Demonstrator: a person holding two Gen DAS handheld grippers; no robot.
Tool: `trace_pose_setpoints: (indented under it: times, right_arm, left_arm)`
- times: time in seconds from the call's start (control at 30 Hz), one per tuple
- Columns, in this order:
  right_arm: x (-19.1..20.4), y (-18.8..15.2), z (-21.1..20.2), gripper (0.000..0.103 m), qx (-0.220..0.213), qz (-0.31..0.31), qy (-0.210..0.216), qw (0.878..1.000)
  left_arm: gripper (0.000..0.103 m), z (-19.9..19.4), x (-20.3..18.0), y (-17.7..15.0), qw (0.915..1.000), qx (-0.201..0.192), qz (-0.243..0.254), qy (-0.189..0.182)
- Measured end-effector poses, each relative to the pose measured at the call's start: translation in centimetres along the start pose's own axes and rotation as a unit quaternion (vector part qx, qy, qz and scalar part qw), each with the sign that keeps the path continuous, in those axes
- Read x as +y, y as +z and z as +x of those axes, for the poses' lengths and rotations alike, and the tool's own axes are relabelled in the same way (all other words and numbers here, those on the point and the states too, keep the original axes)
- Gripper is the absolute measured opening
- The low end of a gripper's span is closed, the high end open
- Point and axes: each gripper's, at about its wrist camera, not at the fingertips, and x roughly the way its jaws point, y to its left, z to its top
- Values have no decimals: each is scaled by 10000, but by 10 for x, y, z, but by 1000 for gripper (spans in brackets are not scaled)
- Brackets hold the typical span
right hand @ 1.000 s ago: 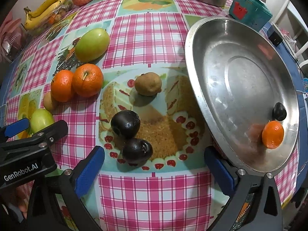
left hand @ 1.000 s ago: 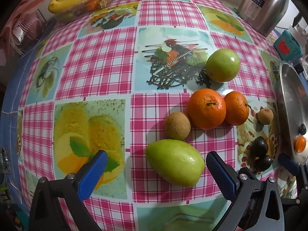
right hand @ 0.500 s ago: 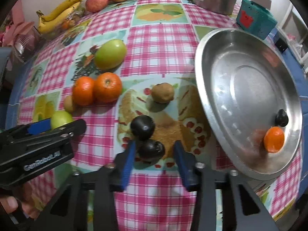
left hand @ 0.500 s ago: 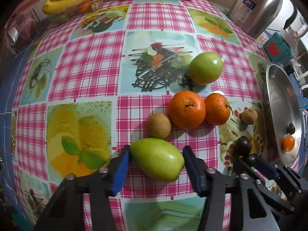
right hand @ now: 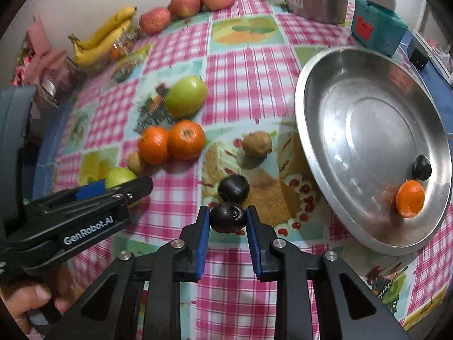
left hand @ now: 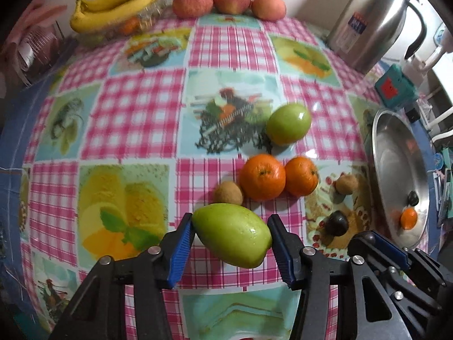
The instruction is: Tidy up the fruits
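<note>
two near, forward-facing views over table (left hand: 136, 104)

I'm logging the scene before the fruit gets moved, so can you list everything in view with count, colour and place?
green mango: 1, green, between the left gripper's fingers
green apple: 1, green, mid table
oranges: 2, orange, side by side below the apple
brown fruits: 2, brown, one by the oranges, one nearer the tray
dark plums: 2 on the cloth, near-black, one gripped, one just behind
metal tray: 1, silver, right side; holds 1 small orange and 1 dark plum
bananas: 1 bunch, yellow, far left
red apples: 3, red, far edge
flask: 1, steel, far right
teal box: 1, by the tray
left hand-held gripper: black, blue pads
right hand-held gripper: same
</note>
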Motion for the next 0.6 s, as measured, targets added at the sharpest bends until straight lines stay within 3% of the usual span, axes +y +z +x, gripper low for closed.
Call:
trace_pose_setpoints:
  times: [0.3, 0.6]
  right_arm:
    - [-1, 15, -25, 27, -335, 132, -221, 9991]
    - [6, 42, -38, 27, -602, 363, -264, 9972]
  left_arm:
    - [56, -35, 4, 13, 9986, -487, -178, -44]
    - [56, -25, 18, 21, 9960, -595, -650, -163]
